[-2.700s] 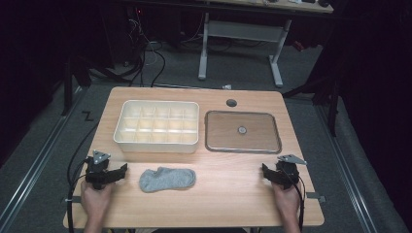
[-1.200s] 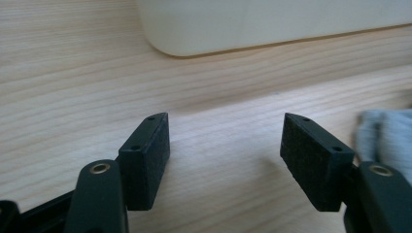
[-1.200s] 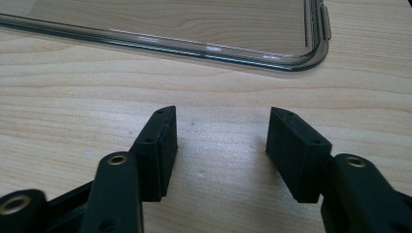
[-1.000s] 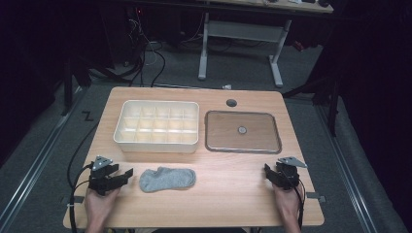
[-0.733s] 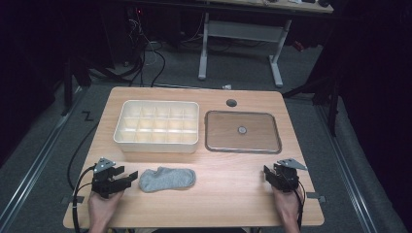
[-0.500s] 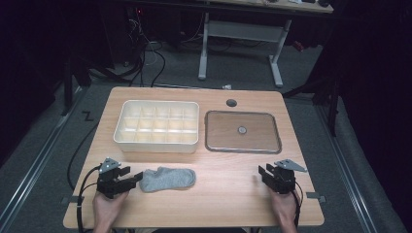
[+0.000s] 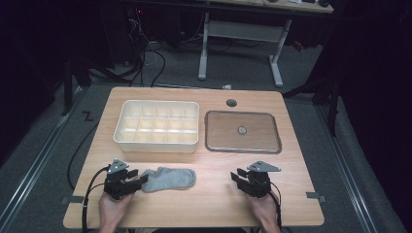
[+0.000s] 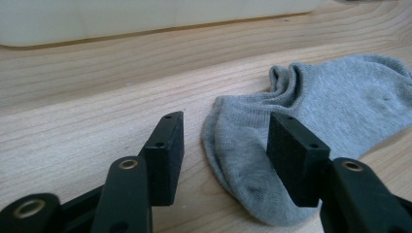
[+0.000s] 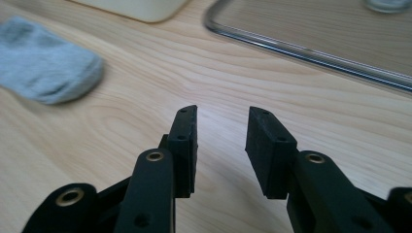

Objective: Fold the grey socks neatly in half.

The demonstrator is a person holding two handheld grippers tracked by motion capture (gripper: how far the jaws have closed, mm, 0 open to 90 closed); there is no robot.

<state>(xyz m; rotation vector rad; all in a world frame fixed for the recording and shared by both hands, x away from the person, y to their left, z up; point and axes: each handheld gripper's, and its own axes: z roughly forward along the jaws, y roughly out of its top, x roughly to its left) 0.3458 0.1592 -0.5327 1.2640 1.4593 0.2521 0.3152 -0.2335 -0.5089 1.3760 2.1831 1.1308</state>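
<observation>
A grey ankle sock lies flat on the wooden table, near its front edge. My left gripper rests low at the sock's left end. In the left gripper view its jaws have just been closing and stand apart. The sock's end lies between them, and the pads do not press on it. My right gripper is to the right of the sock, pointing left. Its jaws have also just been closing, with only bare wood between them. The sock lies well ahead at the left.
A cream box with several compartments stands behind the sock. To its right is a flat tray with a metal rim and a small knob at its middle. A round cable hole sits near the table's far edge.
My left gripper has slid right up to the sock's end and its jaws have narrowed. My right gripper has moved left toward the table's middle, jaws narrower too.
</observation>
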